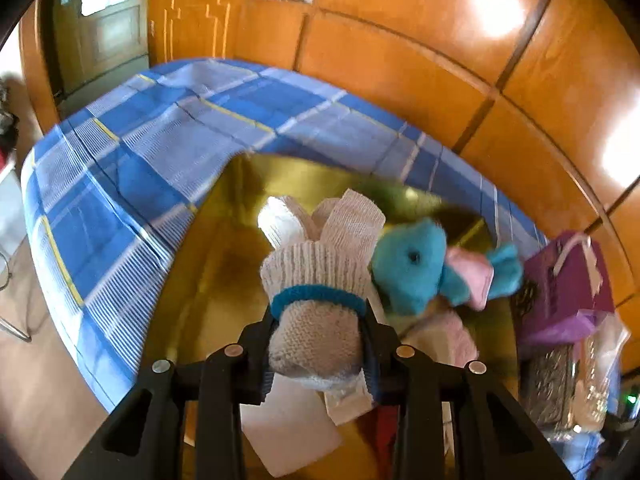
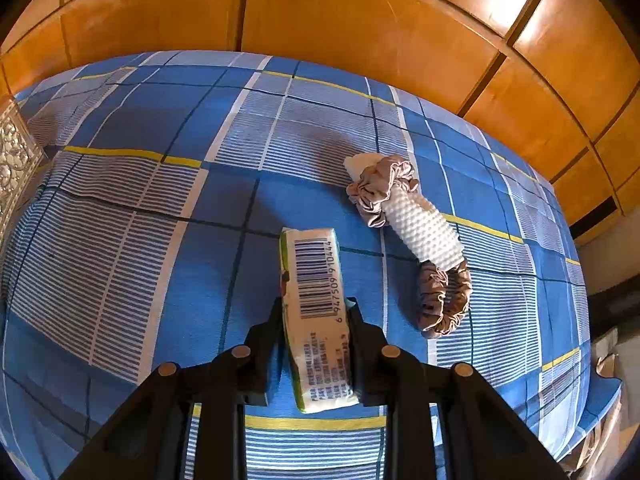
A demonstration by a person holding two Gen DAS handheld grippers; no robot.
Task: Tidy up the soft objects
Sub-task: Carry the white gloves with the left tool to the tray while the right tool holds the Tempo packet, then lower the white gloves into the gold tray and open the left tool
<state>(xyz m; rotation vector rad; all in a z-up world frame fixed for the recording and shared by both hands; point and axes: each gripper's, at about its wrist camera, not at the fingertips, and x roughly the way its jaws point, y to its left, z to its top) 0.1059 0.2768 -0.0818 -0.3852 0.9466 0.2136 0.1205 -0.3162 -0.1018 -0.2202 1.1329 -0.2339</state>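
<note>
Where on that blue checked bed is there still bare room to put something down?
The checked bedspread is bare left of the tissue pack, out to the glittery box, and behind it up to the wooden panels. It is crowded right of the pack around the white roll with scrunchies, and inside the gold box.

Checked cloth [image 2: 120, 240] lies bare leftward; a scrunchied white roll [image 2: 416, 224] blocks the right.

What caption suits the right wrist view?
Right tongs clamp a tissue pack above the blue plaid bedsheet.
</note>
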